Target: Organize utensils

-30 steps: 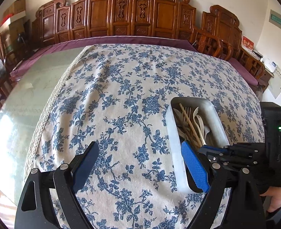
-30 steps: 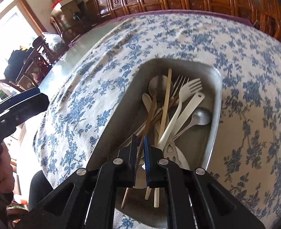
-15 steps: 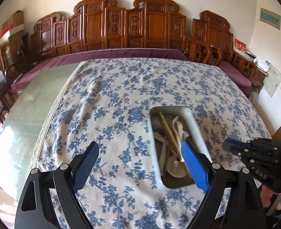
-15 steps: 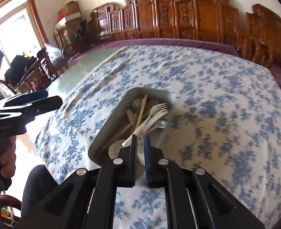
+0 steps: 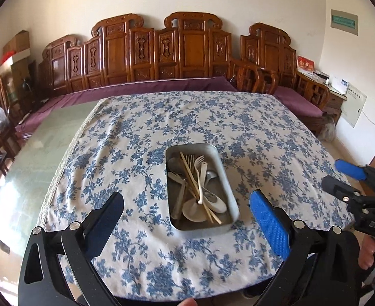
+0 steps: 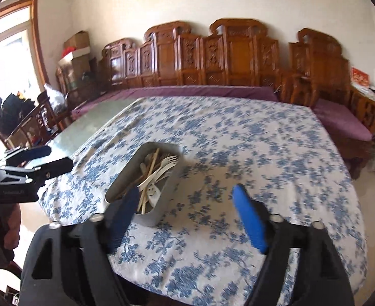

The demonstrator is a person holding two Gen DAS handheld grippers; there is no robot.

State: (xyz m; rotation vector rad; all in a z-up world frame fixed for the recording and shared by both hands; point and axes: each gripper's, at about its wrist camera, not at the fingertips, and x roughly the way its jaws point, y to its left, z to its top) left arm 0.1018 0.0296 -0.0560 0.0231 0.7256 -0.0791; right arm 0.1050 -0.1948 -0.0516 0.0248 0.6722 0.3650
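Note:
A grey metal tray [image 5: 228, 178] sits on the blue-flowered tablecloth, also in the right wrist view [image 6: 172, 178]. It holds several utensils [image 5: 199, 186]: white plastic forks and spoons, metal spoons, wooden chopsticks. My left gripper [image 5: 187, 216] is open and empty, raised above the table's near edge with the tray between its fingers in view. My right gripper [image 6: 187, 214] is open and empty, raised to the right of the tray; it also shows in the left wrist view [image 5: 350, 173].
The tablecloth [image 5: 187, 117] covers most of a glass-topped table [image 5: 47, 137], bare at the left. Carved wooden benches [image 5: 162, 51] with purple cushions line the far wall. Chairs and boxes [image 6: 42, 117] stand at the left.
Both grippers have pulled back and up from the tray. My right gripper, shut over the utensils a second ago, has opened and holds nothing.

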